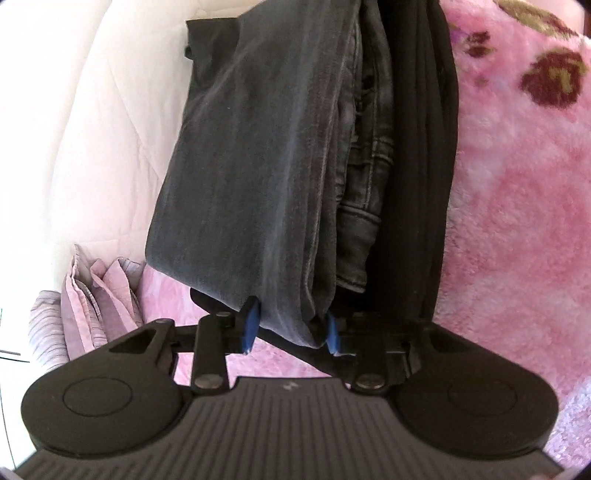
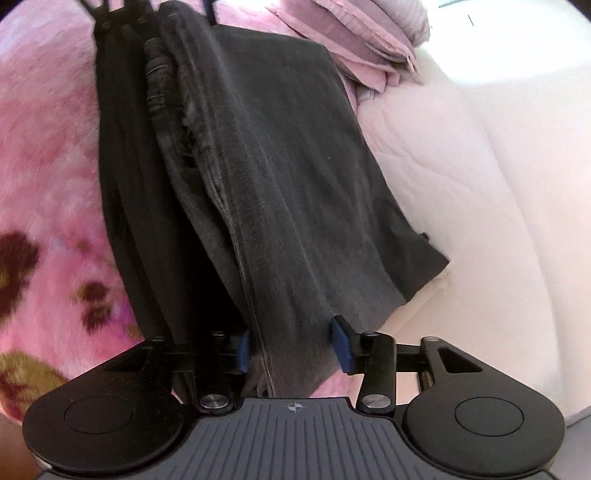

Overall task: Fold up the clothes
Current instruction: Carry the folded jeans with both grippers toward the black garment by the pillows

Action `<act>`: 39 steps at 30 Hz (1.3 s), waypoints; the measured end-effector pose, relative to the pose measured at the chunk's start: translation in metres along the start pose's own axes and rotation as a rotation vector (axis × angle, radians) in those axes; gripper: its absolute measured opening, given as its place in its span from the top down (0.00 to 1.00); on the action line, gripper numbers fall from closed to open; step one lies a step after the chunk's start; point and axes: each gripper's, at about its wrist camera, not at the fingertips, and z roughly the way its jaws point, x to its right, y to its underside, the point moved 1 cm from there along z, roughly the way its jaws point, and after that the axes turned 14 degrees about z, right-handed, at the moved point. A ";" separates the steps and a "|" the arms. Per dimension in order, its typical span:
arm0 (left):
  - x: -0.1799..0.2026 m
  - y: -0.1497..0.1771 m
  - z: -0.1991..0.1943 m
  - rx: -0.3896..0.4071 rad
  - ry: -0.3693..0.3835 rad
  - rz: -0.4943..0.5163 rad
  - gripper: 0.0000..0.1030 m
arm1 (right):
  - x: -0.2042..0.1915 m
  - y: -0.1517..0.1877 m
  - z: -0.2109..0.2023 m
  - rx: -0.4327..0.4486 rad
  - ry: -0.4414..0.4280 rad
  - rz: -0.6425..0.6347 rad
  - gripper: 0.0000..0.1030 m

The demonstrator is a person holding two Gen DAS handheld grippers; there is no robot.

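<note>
Folded dark grey jeans hang stretched between my two grippers above a pink floral blanket. My left gripper is shut on one end of the jeans, its blue pads pressing the folded edge. My right gripper is shut on the other end of the jeans, with blue pads either side of the cloth. A black garment lies alongside the jeans; it also shows in the right wrist view. The left gripper's far end shows at the top of the right wrist view.
A white quilted cover lies beside the blanket; it also shows in the right wrist view. Folded mauve cloths are stacked near the left gripper, and show in the right wrist view.
</note>
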 end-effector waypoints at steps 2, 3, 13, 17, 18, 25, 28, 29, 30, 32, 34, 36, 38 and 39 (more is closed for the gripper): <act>-0.005 0.007 -0.008 0.009 -0.021 -0.023 0.76 | 0.003 0.006 -0.008 0.014 -0.003 0.041 0.74; -0.008 0.012 -0.013 0.011 -0.027 -0.035 0.76 | 0.005 0.004 -0.014 0.028 -0.001 0.049 0.76; -0.004 0.011 -0.030 -0.001 -0.036 -0.082 0.78 | -0.011 0.011 -0.035 0.023 -0.024 0.070 0.77; 0.000 0.008 -0.023 -0.010 -0.020 -0.073 0.79 | -0.018 0.015 -0.041 0.023 -0.036 0.062 0.77; 0.001 0.008 -0.022 -0.012 -0.015 -0.070 0.79 | -0.021 0.017 -0.035 0.021 -0.040 0.049 0.77; 0.000 0.010 -0.020 -0.023 0.037 -0.064 0.70 | -0.026 0.019 -0.055 -0.009 -0.060 0.019 0.67; -0.014 0.026 -0.036 -0.024 0.091 -0.097 0.58 | -0.017 0.015 -0.087 -0.068 -0.139 0.118 0.63; -0.018 0.032 -0.042 -0.025 0.109 -0.108 0.58 | -0.011 0.012 -0.092 -0.090 -0.174 0.165 0.62; -0.023 0.037 -0.047 -0.025 0.127 -0.119 0.58 | -0.004 0.008 -0.095 -0.113 -0.210 0.216 0.62; -0.033 0.040 -0.053 -0.041 0.140 -0.179 0.58 | 0.022 -0.004 -0.089 -0.111 -0.268 0.357 0.62; -0.038 0.042 -0.066 -0.060 0.138 -0.245 0.58 | 0.046 -0.014 -0.085 -0.084 -0.271 0.451 0.62; -0.051 0.037 -0.062 -0.052 0.115 -0.265 0.58 | 0.066 -0.025 -0.071 -0.067 -0.223 0.487 0.62; -0.070 0.026 -0.051 -0.029 0.082 -0.278 0.58 | 0.090 -0.035 -0.043 -0.063 -0.183 0.541 0.62; -0.081 0.019 -0.043 -0.014 0.067 -0.286 0.58 | 0.101 -0.040 -0.027 -0.060 -0.167 0.571 0.63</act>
